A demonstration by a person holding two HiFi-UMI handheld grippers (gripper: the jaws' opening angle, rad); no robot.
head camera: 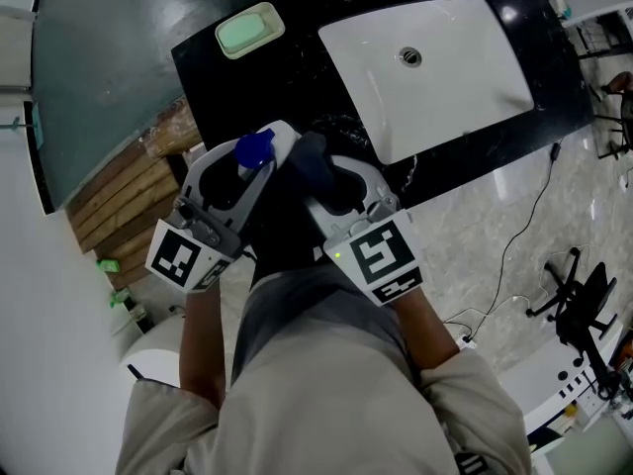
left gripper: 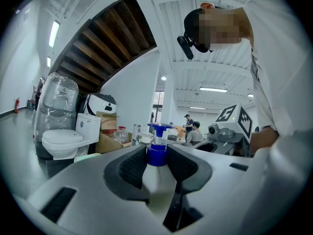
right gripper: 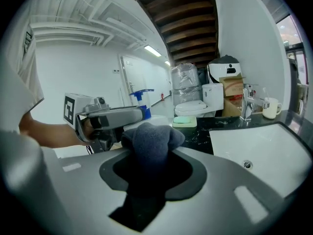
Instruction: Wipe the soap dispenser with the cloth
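Black marble-look countertop (head camera: 287, 67) fills the far side, w/ a white rectangular sink basin (head camera: 465, 77) set in its right part. Left of the counter is a stack of brown wooden slats (head camera: 119, 191). A black office chair (head camera: 579, 300) stands on the pale floor far right. The left gripper view also shows a white toilet (left gripper: 61, 141) w/ a plastic-wrapped bundle (left gripper: 56, 99) behind it. On the counter, left of the sink & further back, is a pale green rounded soap dish (head camera: 249, 30). At the sink's far edge are a chrome tap (right gripper: 246, 104) & a white mug (right gripper: 270, 107).

The white plastic soap dispenser (left gripper: 157, 153) w/ blue pump head is upright at the counter's near edge, left of the sink. The left gripper (head camera: 245, 171) has its jaws spread wide, w/ pads against both sides of the bottle just under the blue collar. The right gripper (head camera: 346, 191) is clamped on a bunched dark blue-grey cloth (right gripper: 151, 138). The cloth bulges past the jaw tips, just right of the dispenser.

In the head view, grippers & cloth cover the lower bottle; only pump & shoulder show. Can't tell if the cloth touches the bottle or what the base rests on. The right pads are buried in cloth. The mug is cut off at the head view's top edge.
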